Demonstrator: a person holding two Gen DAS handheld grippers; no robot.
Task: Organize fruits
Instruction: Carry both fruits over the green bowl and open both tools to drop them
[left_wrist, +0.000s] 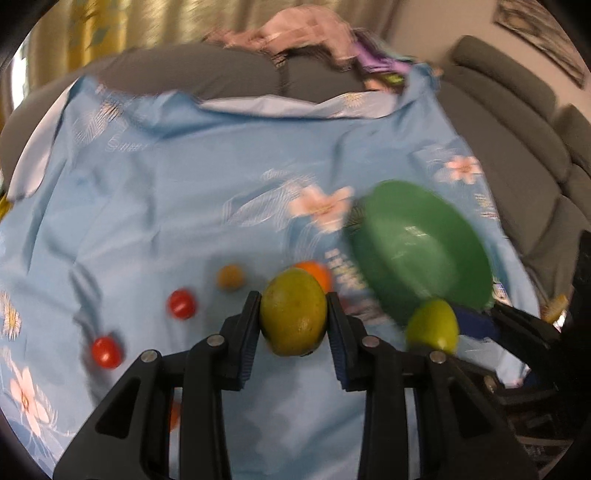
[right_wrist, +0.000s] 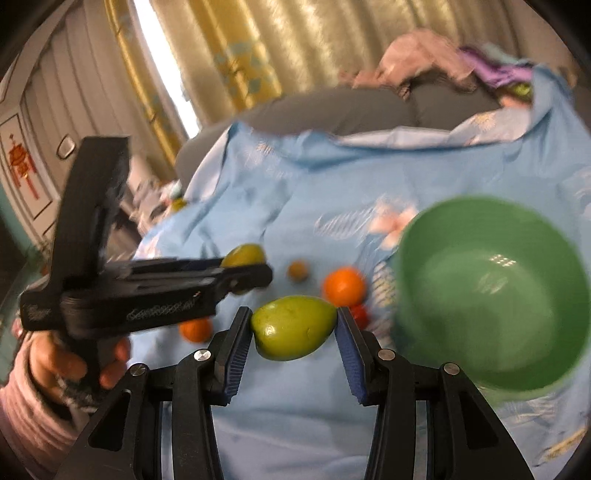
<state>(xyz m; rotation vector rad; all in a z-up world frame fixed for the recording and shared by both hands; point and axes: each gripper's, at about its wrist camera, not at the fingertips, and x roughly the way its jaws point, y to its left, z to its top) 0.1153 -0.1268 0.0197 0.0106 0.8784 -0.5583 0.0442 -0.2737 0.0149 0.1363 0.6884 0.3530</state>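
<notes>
Both grippers were loaded: the left gripper (left_wrist: 293, 314) clamped a yellow-green mango (left_wrist: 293, 312), the right gripper (right_wrist: 294, 326) pinched a green mango (right_wrist: 293, 326). The green bowl (right_wrist: 487, 295) sat at its 2 o'clock, probably the drop spot, so both fruits were held clear of the blue cloth (left_wrist: 166, 206).

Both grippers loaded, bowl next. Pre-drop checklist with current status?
1. Left gripper shut on the yellow-green fruit, pads on both its sides: ok.
2. Right gripper shut on the green fruit: ok.
3. Both fruits off the blue cloth: ok.
4. Green bowl empty, opening in view: ok.
5. Held fruit already above the bowl: not ok, the bowl is to the side in both views.
6. Loose fruit left on the cloth, orange and red ones: not ok, still to collect.
</notes>
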